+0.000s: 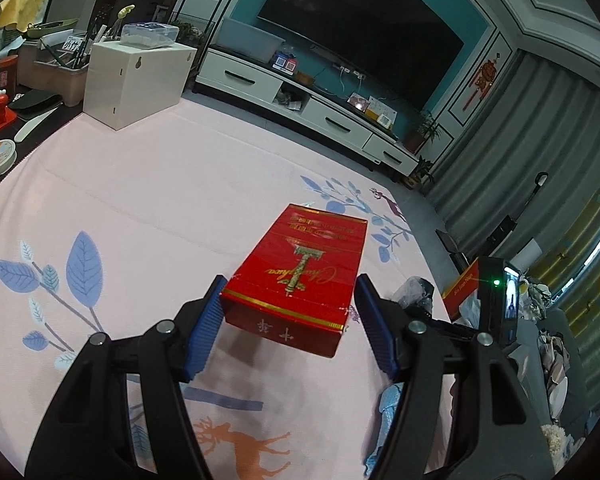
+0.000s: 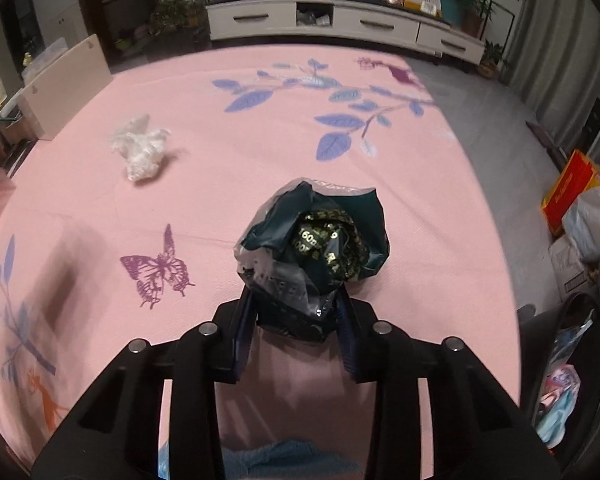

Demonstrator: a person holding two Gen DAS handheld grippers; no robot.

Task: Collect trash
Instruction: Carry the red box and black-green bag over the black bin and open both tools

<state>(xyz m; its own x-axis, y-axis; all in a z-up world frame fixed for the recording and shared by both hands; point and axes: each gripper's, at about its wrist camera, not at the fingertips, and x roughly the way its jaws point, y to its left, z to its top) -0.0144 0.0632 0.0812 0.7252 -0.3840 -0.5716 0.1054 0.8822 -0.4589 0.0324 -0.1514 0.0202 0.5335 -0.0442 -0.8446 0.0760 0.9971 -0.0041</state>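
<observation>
In the left wrist view a red carton with gold print [image 1: 300, 280] sits between the blue pads of my left gripper [image 1: 290, 298]. The left pad touches its edge; the right pad stands just off it. The carton casts a shadow and looks lifted above the pink mat [image 1: 140, 200]. In the right wrist view my right gripper [image 2: 296, 312] is shut on a crumpled dark green and clear plastic wrapper [image 2: 316, 240], held above the mat. A crumpled white paper wad [image 2: 142, 152] lies on the mat at the far left.
A white wooden box [image 1: 136, 80] stands at the mat's far left edge beside a cluttered dark table [image 1: 16, 112]. A white TV cabinet [image 2: 340, 20] runs along the back. Bags and a red box [image 2: 572, 192] sit off the mat's right edge.
</observation>
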